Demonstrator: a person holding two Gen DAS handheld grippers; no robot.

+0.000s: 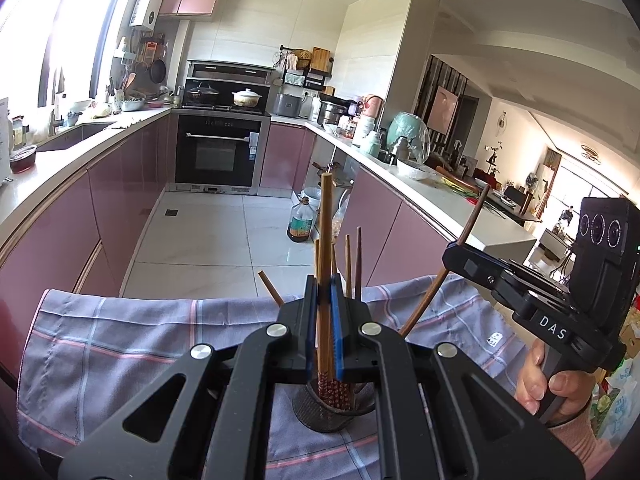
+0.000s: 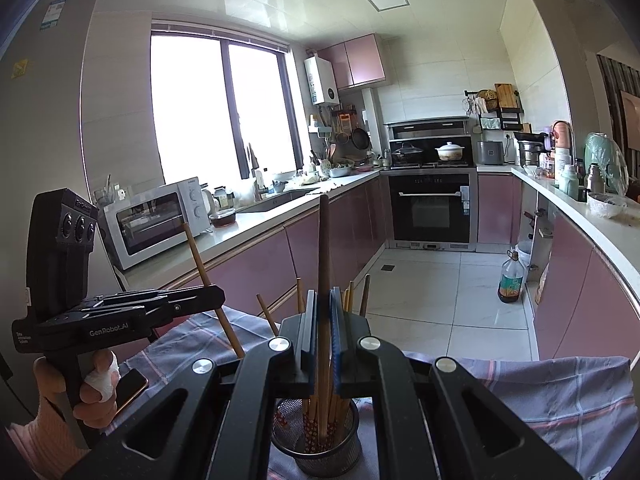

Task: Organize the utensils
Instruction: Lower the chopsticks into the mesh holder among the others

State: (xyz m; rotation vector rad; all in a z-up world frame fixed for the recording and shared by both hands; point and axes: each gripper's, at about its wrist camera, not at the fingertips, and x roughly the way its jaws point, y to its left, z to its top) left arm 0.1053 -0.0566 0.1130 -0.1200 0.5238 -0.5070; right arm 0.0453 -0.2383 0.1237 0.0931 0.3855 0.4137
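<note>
A dark mesh utensil cup (image 1: pixel 324 408) (image 2: pixel 320 436) stands on a grey checked cloth (image 1: pixel 120 344) (image 2: pixel 560 392) and holds several wooden chopsticks. My left gripper (image 1: pixel 324 292) is shut on one upright chopstick (image 1: pixel 326 240) whose lower end is in the cup. My right gripper (image 2: pixel 323 304) is shut on another upright chopstick (image 2: pixel 323 248) that also reaches into the cup. Each gripper shows in the other's view, the right one (image 1: pixel 456 246) and the left one (image 2: pixel 218 292), each with its chopstick slanting through the fingers.
Pink kitchen cabinets and white counters run along both sides. A white toaster oven (image 2: pixel 156 216) stands on the left counter. An oil bottle (image 1: pixel 301 224) stands on the tiled floor. A phone (image 2: pixel 128 390) lies on the cloth by the left hand.
</note>
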